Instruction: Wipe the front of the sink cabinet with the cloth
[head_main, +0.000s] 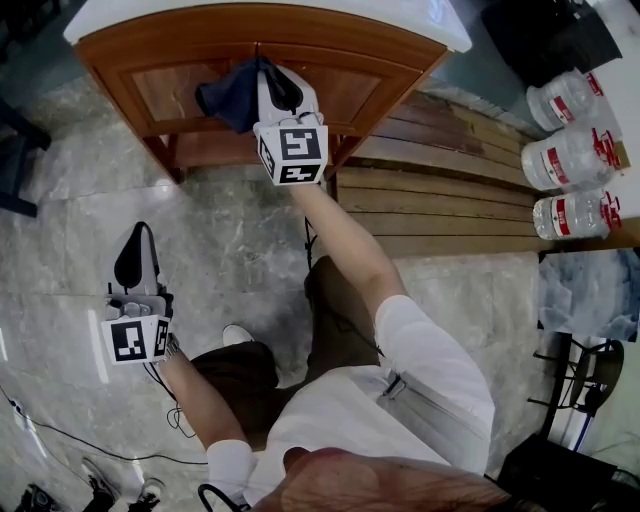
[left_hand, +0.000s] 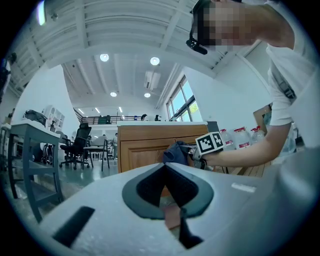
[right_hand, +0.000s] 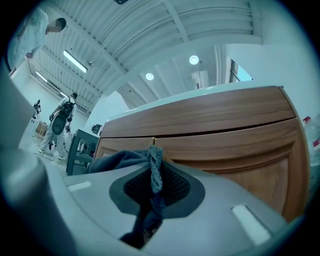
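**While the cloth hangs in the right jaws, the cabinet front lies open to it**

Since the left gripper (left_hand: 165, 169) is nearest the person and well back from the sink cabinet (head_main: 352, 62), it has no part in the wiping. Its jaws are closed together with nothing between them, and it hangs low over the marble floor (head_main: 235, 250).

Further on, the right gripper (head_main: 266, 72) reaches to the cabinet's upper front, near the seam between the two doors. Its jaws are clamped on a fold of the dark blue cloth (head_main: 228, 100). Most of the cloth bunches out to the left of the jaws and rests against the wood, though I cannot tell whether it is pressed flat.

The cloth looks light, soft and limp, so it should drape and drag rather than push. A grip on a thick gathered fold seems safest, since a thin edge could slip out under rubbing. The wood looks smooth and hard, and the framed door panels have grooves where a loose corner might catch.

Nothing stands between the cloth and the cabinet front. To the cabinet's right a slatted wooden platform (head_main: 450, 190) butts up close, and beyond it stand water bottles (head_main: 570, 155), well clear of the doors.
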